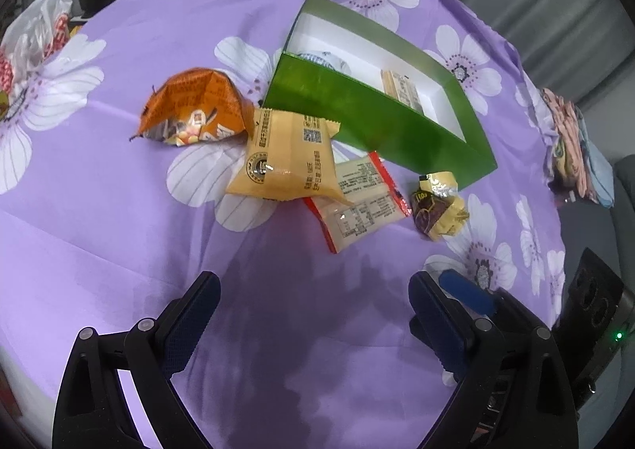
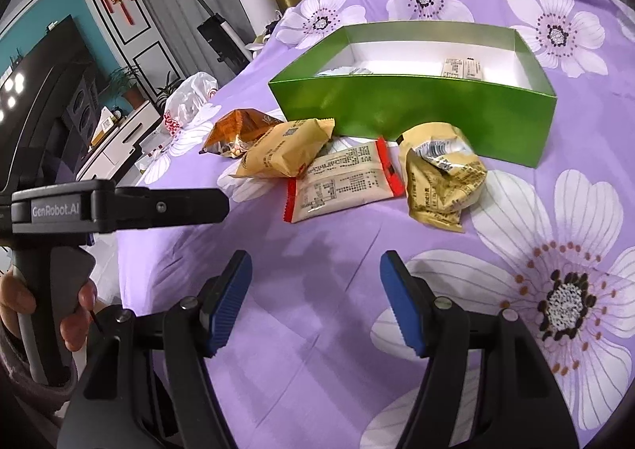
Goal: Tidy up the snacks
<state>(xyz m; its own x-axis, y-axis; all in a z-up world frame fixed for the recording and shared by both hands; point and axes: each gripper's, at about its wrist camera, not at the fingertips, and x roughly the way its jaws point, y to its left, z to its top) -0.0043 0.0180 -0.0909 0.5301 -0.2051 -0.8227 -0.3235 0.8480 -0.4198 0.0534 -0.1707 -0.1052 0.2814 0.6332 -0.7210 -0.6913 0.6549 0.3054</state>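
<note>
Both grippers, left gripper (image 1: pixel 313 314) and right gripper (image 2: pixel 315 302), stand open and empty; the yellow snack packet (image 1: pixel 287 159) near the green box (image 1: pixel 369 123) looks light, soft, best pinched across its middle.

Purple floral cloth (image 2: pixel 337 290) carries green box (image 2: pixel 416 112), 4 snack packets (image 2: pixel 341 181), plastic bag (image 2: pixel 190 96).

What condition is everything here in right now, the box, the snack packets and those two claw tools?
Green box: open, no lid, two packets inside.
Orange packet: on the cloth, puffed.
Yellow packet: overlapping the red-edged one.
Red-edged packet: flat, label up.
Crumpled tan packet: by the box.
Left gripper: open, empty.
Right gripper: open, empty.
</note>
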